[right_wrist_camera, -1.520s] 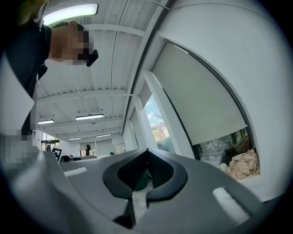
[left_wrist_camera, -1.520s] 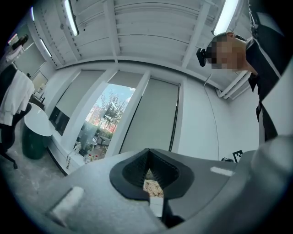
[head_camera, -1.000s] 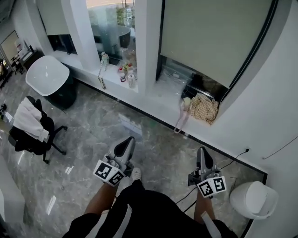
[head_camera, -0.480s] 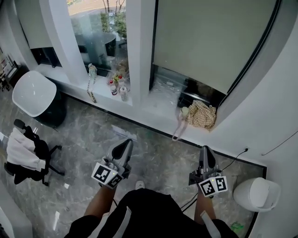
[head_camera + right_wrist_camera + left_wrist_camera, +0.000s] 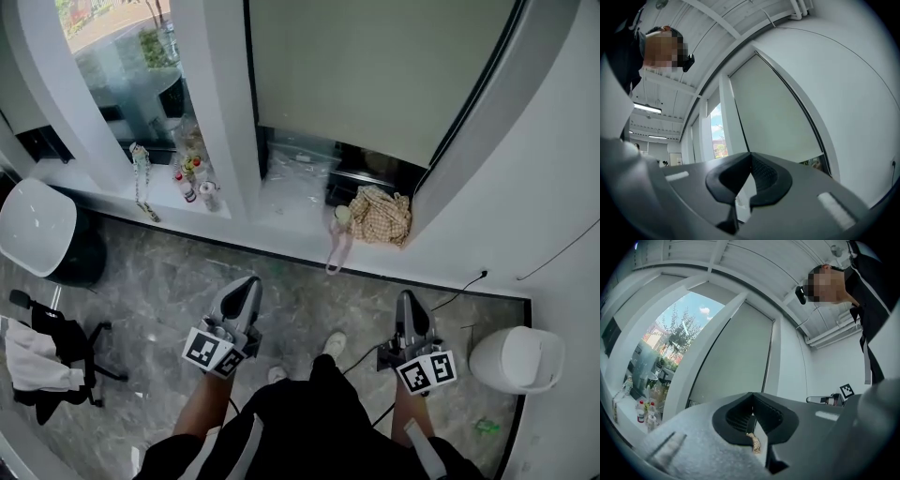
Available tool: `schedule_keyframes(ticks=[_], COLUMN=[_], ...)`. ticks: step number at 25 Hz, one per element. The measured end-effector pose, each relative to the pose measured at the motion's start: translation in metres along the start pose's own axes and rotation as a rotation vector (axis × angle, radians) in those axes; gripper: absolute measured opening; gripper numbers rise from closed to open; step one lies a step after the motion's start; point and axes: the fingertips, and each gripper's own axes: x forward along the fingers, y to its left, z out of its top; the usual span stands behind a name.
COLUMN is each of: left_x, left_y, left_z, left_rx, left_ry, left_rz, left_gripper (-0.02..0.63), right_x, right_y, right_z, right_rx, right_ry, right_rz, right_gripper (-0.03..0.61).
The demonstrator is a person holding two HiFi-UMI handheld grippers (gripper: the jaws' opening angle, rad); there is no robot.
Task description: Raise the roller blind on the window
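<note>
A beige roller blind (image 5: pixel 375 66) (image 5: pixel 736 362) (image 5: pixel 778 122) hangs most of the way down over the right-hand window, leaving a gap above the sill (image 5: pixel 300 211). Both grippers are held at waist height over the marble floor, short of the window. My left gripper (image 5: pixel 246 289) is shut with nothing in it, and it points at the pillar beside the blind. My right gripper (image 5: pixel 409 305) is shut and empty too, aimed toward the blind's right edge. No cord or chain of the blind shows clearly.
A checked cloth bag (image 5: pixel 380 217) with a pink strap lies on the sill under the blind. Small bottles (image 5: pixel 192 183) stand on the left sill. A white bin (image 5: pixel 516 361) sits at the right wall, a white tub chair (image 5: pixel 37 234) and an office chair (image 5: pixel 42 361) at left.
The view has swung rightward and closer to the window: the blind now sits nearer the middle, and both grippers, still shut, have come forward with the person.
</note>
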Motion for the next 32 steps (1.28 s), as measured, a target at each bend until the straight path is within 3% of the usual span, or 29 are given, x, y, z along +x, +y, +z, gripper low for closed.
schedule_keyframes(ticks=[10, 15, 22, 32], left_x=[0.121, 0.185, 0.284, 0.386], left_y=[-0.005, -0.020, -0.073, -0.118], left_z=[-0.018, -0.037, -0.072, -0.102], left_rx=[0.035, 0.020, -0.013, -0.065], left_ry=[-0.005, 0.002, 0.048, 0.112], left_rz=[-0.021, -0.071, -0.249, -0.504], left_gripper=[0.005, 0.005, 0.005, 0.005], right_x=[0.076, 0.089, 0.073, 0.054], right_y=[-0.094, -0.138, -0.201, -0.247], right_z=[0.043, 0.058, 0.086, 0.101], right_rx=[-0.016, -0.040, -0.072, -0.119], right_ry=[-0.088, -0.083, -0.110, -0.161], right_rz=[0.028, 0.019, -0.075, -0.258], right_gripper=[0.002, 0.002, 0.002, 0.002])
